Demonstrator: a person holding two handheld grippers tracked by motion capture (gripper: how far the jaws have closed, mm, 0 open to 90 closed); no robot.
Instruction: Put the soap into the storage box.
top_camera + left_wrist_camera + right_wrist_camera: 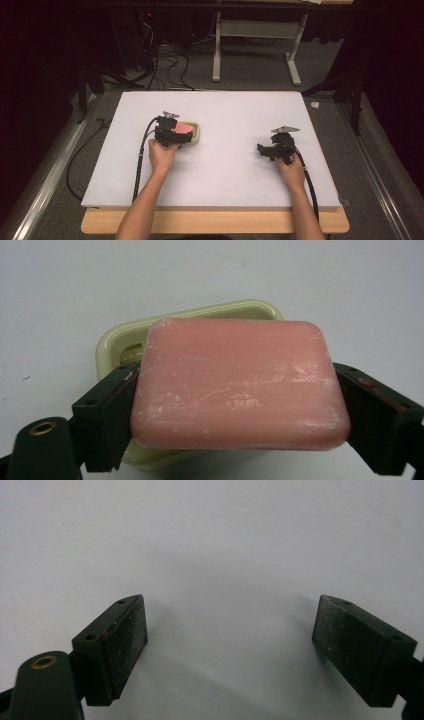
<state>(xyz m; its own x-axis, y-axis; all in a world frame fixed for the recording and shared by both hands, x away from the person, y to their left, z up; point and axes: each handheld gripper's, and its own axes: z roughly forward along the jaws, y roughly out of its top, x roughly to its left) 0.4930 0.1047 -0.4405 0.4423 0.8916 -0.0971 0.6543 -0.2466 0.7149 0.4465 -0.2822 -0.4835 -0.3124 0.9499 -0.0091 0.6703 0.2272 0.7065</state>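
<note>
A pink bar of soap [239, 382] sits clamped between the two black jaws of my left gripper [235, 405], held just above a pale green soap dish [120, 340]. From the high view the left gripper [172, 134] hovers at the dish's [198, 134] left side, the soap [183, 128] showing pink over it. My right gripper [264, 150] rests over bare white table at the right, jaws spread wide with nothing between them; in the right gripper view its fingertips [112, 640] frame plain tabletop.
The white board [225, 170] lies on a wooden table whose front edge [215, 222] shows below. Cables trail from both grippers toward the person. Grey floor, a metal stand [255, 45] and black wires lie beyond the far edge.
</note>
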